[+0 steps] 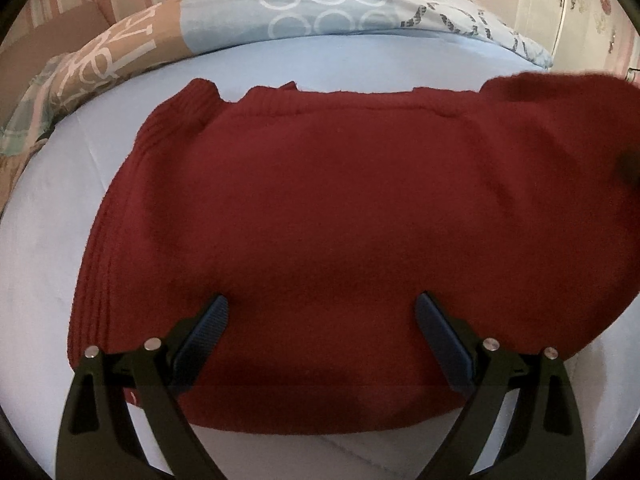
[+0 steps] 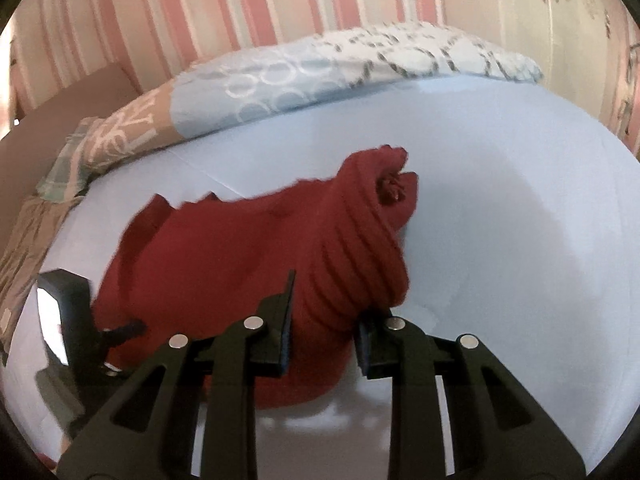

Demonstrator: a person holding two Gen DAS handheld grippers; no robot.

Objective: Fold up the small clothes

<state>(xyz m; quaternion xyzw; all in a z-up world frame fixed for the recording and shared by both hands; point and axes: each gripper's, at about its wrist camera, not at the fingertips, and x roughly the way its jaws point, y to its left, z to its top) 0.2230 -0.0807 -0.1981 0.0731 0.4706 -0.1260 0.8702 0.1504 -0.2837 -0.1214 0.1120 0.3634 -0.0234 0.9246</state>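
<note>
- Left wrist view: the left tongs (image 1: 322,320) stand wide apart, released, with their blue pads (image 1: 208,330) resting on the near part of the red sweater (image 1: 320,208). Nothing is pinched.
- Right wrist view: the right tongs (image 2: 324,328) are clenched on a bunched, ribbed part of the sweater, likely a sleeve, and hold it up off the sheet (image 2: 500,240).
- Most of the sweater lies flat just ahead of the left tongs, on the light blue sheet.
- I think the knit could slip out of the right tongs, because the bunch is thick and soft.
- Pulling too hard might drag the whole sweater crooked, since the left tongs only rest on it.
- The sweater is fuzzy wool with ribbed edges. The sheet is smooth. A patterned quilt (image 1: 320,4) lies far beyond, by the striped wall (image 2: 240,0).
</note>
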